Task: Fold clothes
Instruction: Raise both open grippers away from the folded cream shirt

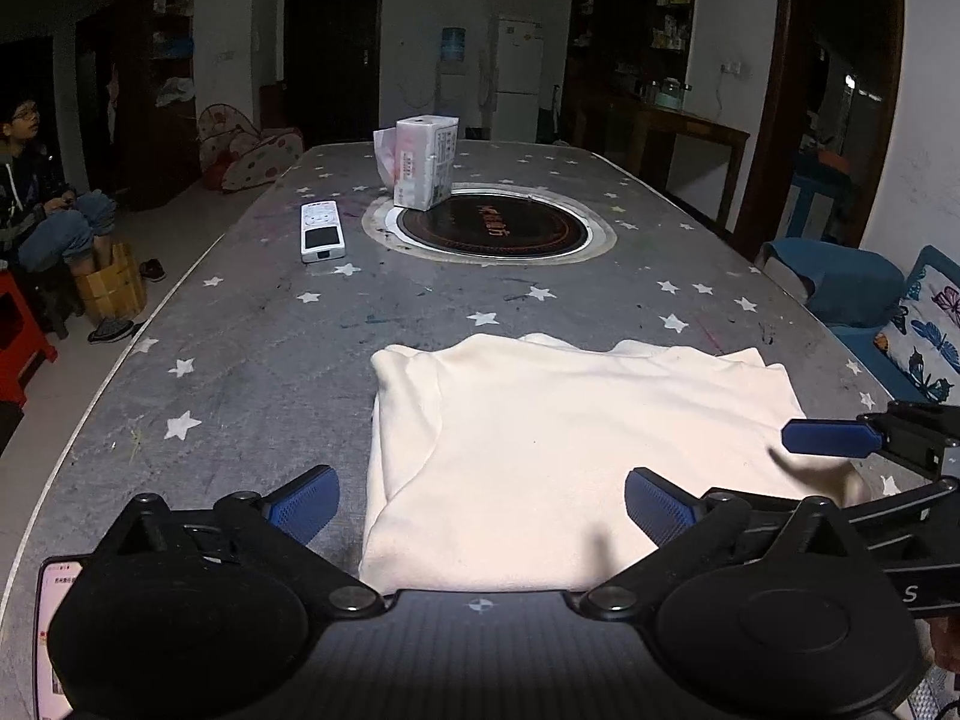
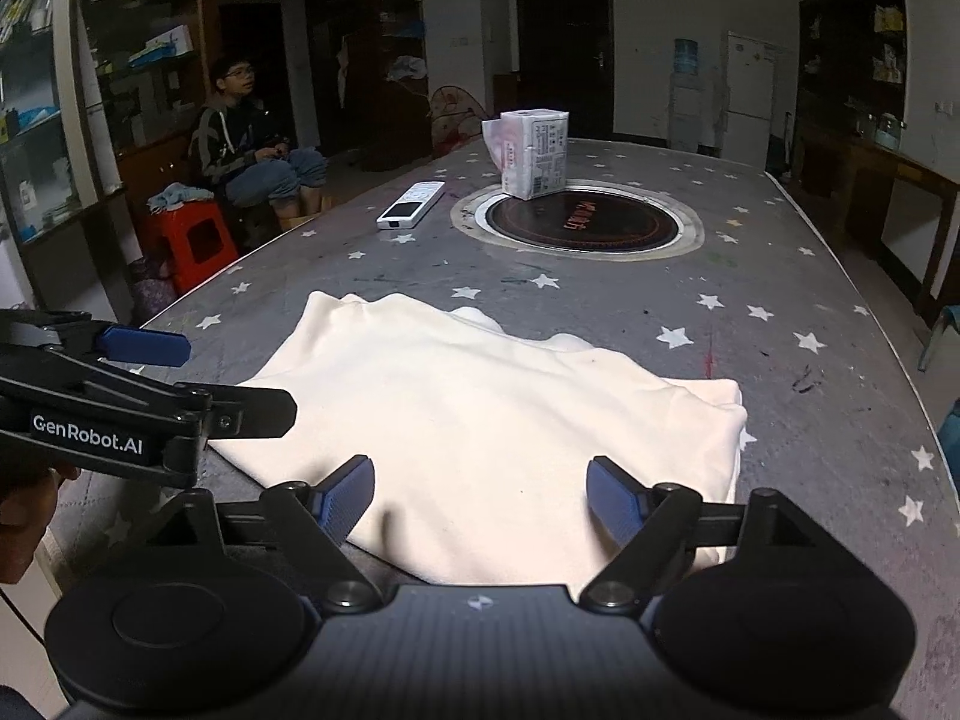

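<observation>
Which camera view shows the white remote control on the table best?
The left wrist view: the remote control lies nearly lengthwise, buttons and dark panel facing the camera. The right wrist view shows it smaller and at a slant, its details harder to read.

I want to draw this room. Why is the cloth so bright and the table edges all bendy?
Left wrist view: the cream garment glares nearly white, the room behind is dim. Right wrist view: the fisheye lens curves the table edge, and soft finger shadows fall on the cloth.

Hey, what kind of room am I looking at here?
Most likely a home dining and living room: a long table with a built-in hotpot cooktop, a white fridge beside a water dispenser, and a cream garment folded on the table.
</observation>
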